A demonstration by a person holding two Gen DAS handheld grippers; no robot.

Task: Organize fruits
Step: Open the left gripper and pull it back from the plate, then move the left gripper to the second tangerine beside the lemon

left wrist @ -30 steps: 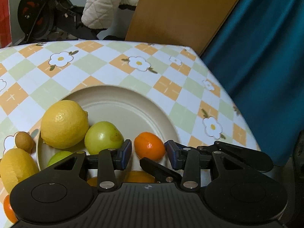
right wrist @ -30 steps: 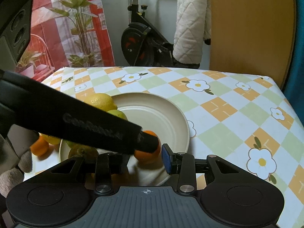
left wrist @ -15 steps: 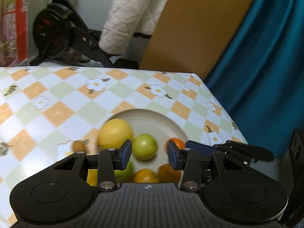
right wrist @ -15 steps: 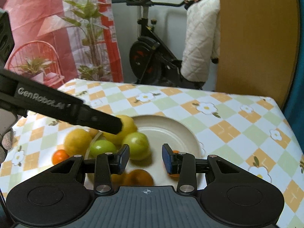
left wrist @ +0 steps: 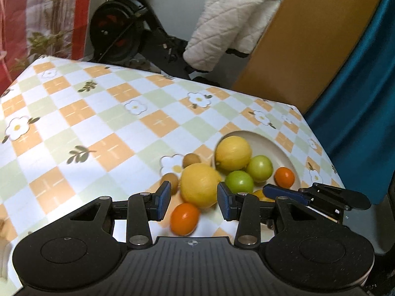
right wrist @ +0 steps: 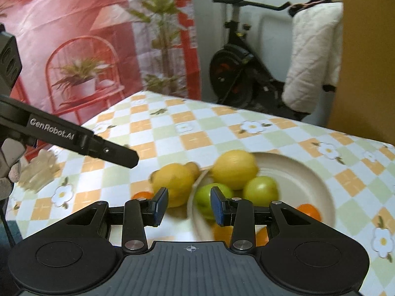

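left gripper (left wrist: 193,200): jaws part open, blue pads apart, nothing between them. It hangs above the table, angled down, off the left side of the plate.
right gripper (right wrist: 189,206): jaws part open, a narrower gap than the left one, nothing held. It hangs over the near rim of the plate.
plate (left wrist: 276,148): cream, round, on the right part of the table near the edge by the teal curtain.
on plate: a lemon (left wrist: 233,153) at the left rim, two green fruits (left wrist: 239,182) touching it and each other, a small orange (left wrist: 284,177) to their right. More orange fruit sits at the near rim, mostly hidden by the gripper bodies.
off plate: a second lemon (left wrist: 200,188) lies on the cloth against the plate's left edge. A small orange one (left wrist: 184,218) lies just in front of it. Two small brown fruits (left wrist: 191,159) lie just behind and left of it; kind not clear.
table (left wrist: 81,123): covered by a checked cloth, orange, green and white squares with a daisy print. The left half is bare.
background: an exercise bike (left wrist: 121,30) with a white quilted jacket (left wrist: 232,22) draped on it, a tan board (left wrist: 308,39), a red printed backdrop.
person: a light-gloved hand (right wrist: 37,170) beneath the left gripper's body in the right wrist view, blurred.
image quality: motion blur on fruit in both views.
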